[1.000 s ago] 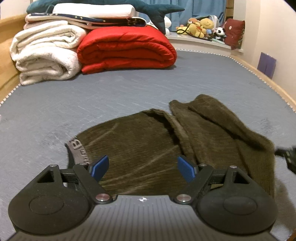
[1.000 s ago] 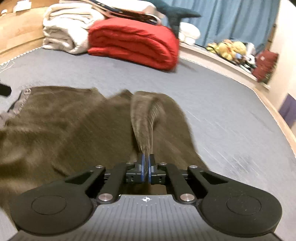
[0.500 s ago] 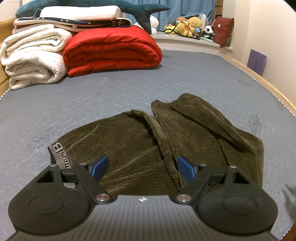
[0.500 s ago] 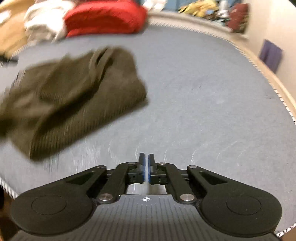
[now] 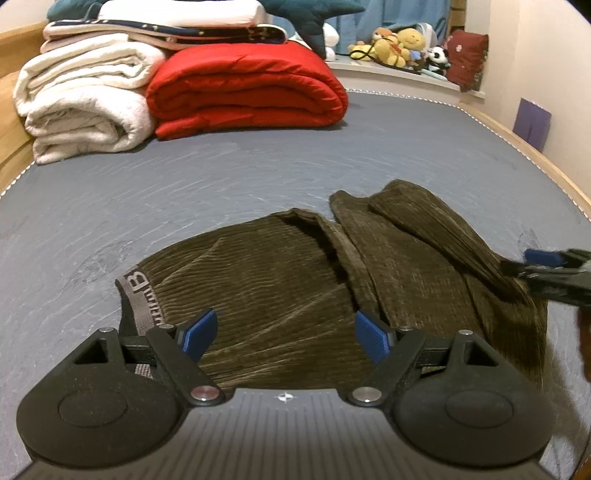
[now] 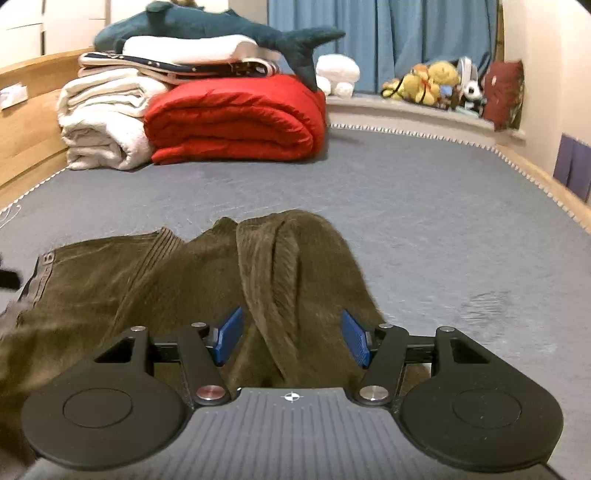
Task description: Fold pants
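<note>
Dark olive corduroy pants (image 5: 280, 280) lie folded on the grey bed surface (image 5: 221, 184), with the grey waistband (image 5: 142, 299) at the left. My left gripper (image 5: 286, 334) is open, low over the near edge of the pants. My right gripper (image 6: 291, 338) is open, its jaws on either side of a raised fold of the pants (image 6: 273, 280) at their right end. It also shows at the right edge of the left wrist view (image 5: 546, 266), beside that fold.
A red folded duvet (image 5: 247, 96), white blankets (image 5: 85, 107) and a blue plush shark (image 6: 221, 26) are stacked at the far end. Soft toys (image 5: 399, 48) sit on a ledge beyond. A wooden rim (image 5: 554, 177) runs along the bed's right edge.
My right gripper was shut and swung away off the pants, then came back and opened over the raised fold. My left gripper stayed open and hardly moved.
</note>
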{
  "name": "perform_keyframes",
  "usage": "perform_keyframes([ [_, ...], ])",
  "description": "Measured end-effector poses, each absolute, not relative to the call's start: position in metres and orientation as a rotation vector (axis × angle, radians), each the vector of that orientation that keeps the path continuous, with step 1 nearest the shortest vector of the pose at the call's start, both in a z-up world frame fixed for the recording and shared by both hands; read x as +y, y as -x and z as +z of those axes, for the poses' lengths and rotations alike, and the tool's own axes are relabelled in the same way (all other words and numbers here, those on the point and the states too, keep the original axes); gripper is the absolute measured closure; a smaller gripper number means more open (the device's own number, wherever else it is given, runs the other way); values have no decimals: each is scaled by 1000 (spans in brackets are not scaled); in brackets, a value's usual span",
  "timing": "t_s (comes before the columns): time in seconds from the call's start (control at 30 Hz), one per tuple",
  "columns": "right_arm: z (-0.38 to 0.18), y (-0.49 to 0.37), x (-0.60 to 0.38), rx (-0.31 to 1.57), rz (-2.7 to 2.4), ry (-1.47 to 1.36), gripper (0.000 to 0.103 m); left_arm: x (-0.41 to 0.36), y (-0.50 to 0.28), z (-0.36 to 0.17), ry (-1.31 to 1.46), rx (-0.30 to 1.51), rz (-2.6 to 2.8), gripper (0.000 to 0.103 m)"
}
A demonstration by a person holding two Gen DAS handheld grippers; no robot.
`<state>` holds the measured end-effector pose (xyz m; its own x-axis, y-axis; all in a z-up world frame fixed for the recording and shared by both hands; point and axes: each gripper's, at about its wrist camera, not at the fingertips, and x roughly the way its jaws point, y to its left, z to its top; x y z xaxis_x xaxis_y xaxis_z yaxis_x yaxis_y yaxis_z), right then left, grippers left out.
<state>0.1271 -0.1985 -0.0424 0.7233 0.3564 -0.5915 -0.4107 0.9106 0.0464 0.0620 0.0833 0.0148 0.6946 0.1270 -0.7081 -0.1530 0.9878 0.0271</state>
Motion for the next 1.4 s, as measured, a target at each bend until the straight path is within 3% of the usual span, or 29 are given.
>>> perform_keyframes([
  [0.27, -73, -166, -160, 713, 362, 158, 45, 88, -58, 19, 41, 793, 166, 18],
  [0.33, -75, -167, -157, 719, 369, 156, 79, 88, -56, 20, 32, 789, 161, 18],
  [0.4, -69, -162, -157, 688, 351, 155, 89, 89, -55, 21, 36, 786, 162, 18],
  [0.63, -12, -137, -218, 527, 255, 11, 95, 96, -50, 19, 55, 782, 164, 18],
  [0.93, 30, -31, -383, 438, 91, -75, 96, 97, -46, 20, 40, 775, 121, 18],
  [1.17, -49, 18, -455, 810, 95, -46, 95, 78, -57, 20, 36, 779, 79, 18],
  [1.27, -61, 19, -465, 890, 84, -41, 83, 68, -58, 20, 34, 780, 67, 18],
  [1.4, -35, 10, -461, 736, 63, -33, 51, 60, -60, 16, 16, 784, 67, 18],
])
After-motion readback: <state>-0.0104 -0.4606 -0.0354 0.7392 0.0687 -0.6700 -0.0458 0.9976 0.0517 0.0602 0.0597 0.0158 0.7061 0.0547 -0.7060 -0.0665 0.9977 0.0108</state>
